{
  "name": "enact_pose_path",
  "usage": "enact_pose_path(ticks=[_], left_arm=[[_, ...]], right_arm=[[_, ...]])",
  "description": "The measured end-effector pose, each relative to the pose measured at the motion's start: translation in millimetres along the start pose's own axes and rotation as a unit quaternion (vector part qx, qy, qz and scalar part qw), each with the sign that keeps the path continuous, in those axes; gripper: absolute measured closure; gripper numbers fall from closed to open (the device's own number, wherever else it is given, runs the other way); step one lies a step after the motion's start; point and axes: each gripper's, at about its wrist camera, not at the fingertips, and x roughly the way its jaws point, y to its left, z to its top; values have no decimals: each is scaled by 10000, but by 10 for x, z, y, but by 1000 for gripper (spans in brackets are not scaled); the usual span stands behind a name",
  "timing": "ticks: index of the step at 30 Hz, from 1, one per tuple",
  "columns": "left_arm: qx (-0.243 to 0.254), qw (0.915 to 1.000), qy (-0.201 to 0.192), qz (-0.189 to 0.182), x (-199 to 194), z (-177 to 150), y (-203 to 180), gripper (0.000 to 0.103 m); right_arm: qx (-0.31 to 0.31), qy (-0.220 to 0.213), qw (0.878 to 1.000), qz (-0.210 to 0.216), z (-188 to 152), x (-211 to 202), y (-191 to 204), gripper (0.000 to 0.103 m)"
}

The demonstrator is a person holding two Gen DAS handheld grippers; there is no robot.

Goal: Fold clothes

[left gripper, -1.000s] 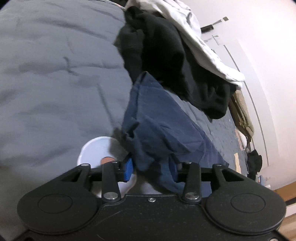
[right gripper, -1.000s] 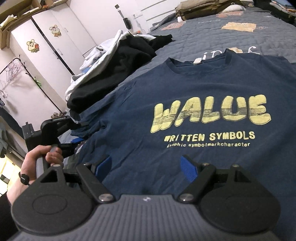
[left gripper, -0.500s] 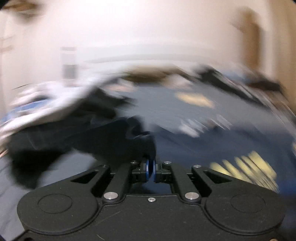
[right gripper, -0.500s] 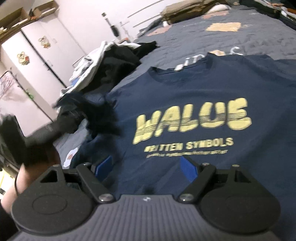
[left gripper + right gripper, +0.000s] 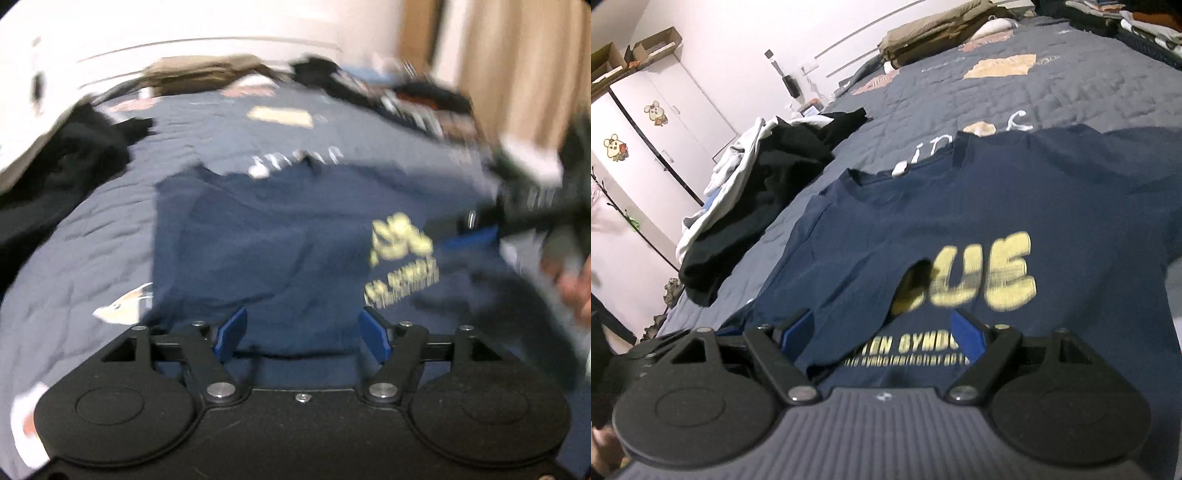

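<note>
Sleeve side of the navy T-shirt (image 5: 960,229) now folded across its print, mid-bed (image 5: 1071,92) toward the near edge; my left hand-held gripper (image 5: 301,332) has let go, fingers apart like the right hand-held gripper (image 5: 882,328), one fold down I reckon.

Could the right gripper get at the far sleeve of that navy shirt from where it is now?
Probably yes. The right gripper is open over the navy shirt, which lies flat on the bed quilt. Nothing sits between it and the shirt's unfolded right side.
</note>
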Motion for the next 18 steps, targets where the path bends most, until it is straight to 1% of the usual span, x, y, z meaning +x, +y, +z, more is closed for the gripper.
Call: enact_pose_path(ticks=[1, 2, 3, 5, 6, 7, 8, 10, 12, 14, 16, 18], left_arm=[[-418, 9991, -40, -45, -41, -1, 97, 36], [-902, 9959, -92, -72, -55, -27, 205, 36], [-1410, 9899, -149, -93, -58, -63, 318, 36], [-2372, 9711, -226, -106, -44, -162, 521, 38], [-2613, 9649, -248, -58, -19, -210, 571, 38], [-2776, 9603, -277, 1, 7, -247, 609, 40], [-2938, 9554, -305, 59, 32, -285, 647, 42], [-3123, 9491, -404, 41, 80, -302, 699, 43], [-3189, 9464, -520, 41, 115, -278, 727, 44], [-3236, 9440, -627, 130, 134, -260, 757, 48], [-3342, 9402, -632, 189, 135, -277, 827, 49], [-3391, 9384, -626, 221, 143, -287, 859, 49]], right_arm=[[26, -25, 10000, 4, 49, 40, -23, 22], [92, -70, 9999, 4, 88, 75, -55, 22], [217, -109, 9997, -35, 123, 115, -109, 22], [424, -186, 9989, -104, 198, 188, -189, 22], [505, -225, 9984, -135, 237, 221, -214, 22], [586, -264, 9978, -166, 276, 253, -240, 22], [535, -289, 9981, -106, 325, 289, -220, 22], [290, -319, 9991, 40, 449, 387, -110, 22], [13, -273, 9995, 155, 592, 531, 28, 22], [-272, -163, 9992, 242, 744, 708, 172, 22], [-546, -15, 9980, 306, 865, 883, 295, 22], [-838, 120, 9958, 338, 957, 1075, 415, 22]])
